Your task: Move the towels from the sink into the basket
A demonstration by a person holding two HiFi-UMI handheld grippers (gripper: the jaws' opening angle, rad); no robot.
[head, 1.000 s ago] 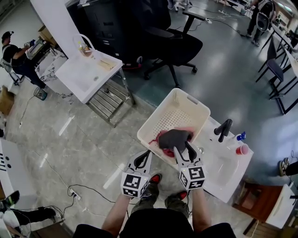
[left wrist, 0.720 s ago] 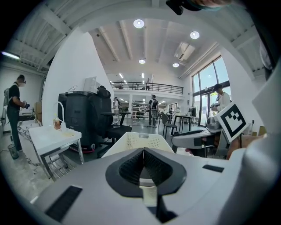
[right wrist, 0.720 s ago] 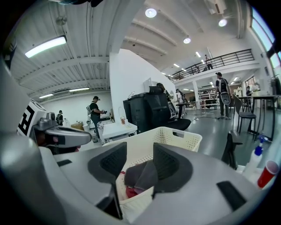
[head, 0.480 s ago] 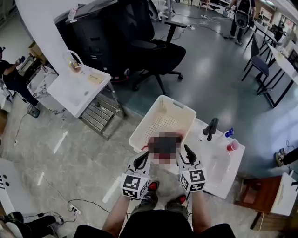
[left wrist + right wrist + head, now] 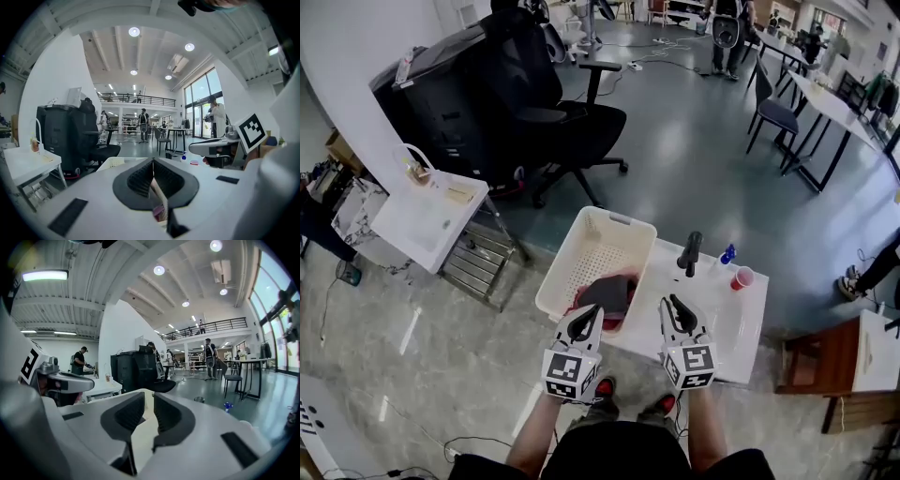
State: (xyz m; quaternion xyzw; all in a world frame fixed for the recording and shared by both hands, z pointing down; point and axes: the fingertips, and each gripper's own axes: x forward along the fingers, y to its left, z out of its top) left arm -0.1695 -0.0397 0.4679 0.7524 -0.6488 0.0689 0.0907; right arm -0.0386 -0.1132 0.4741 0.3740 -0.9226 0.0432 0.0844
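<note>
A dark grey towel (image 5: 607, 292) lies on a red towel (image 5: 615, 320) at the near end of the white basket (image 5: 598, 246), which stands left of the white sink (image 5: 727, 314). My left gripper (image 5: 590, 312) hangs just short of the basket's near rim, jaws shut and empty (image 5: 152, 161). A scrap of red towel (image 5: 159, 213) shows below it. My right gripper (image 5: 671, 302) is over the sink's near left part, apart from the towels. Its jaws (image 5: 149, 397) have just been closing and stand a narrow gap apart with nothing between them.
A black faucet (image 5: 689, 251), a blue bottle (image 5: 727, 255) and a red cup (image 5: 741, 277) stand at the sink's far edge. A second white sink stand (image 5: 417, 220) is at the left, a black office chair (image 5: 553, 112) beyond the basket, a wooden stool (image 5: 825, 361) at the right.
Both grippers have drawn back from the basket toward me and risen. The right gripper has come off the dark towel, which stays in the basket, and its jaws have narrowed.
</note>
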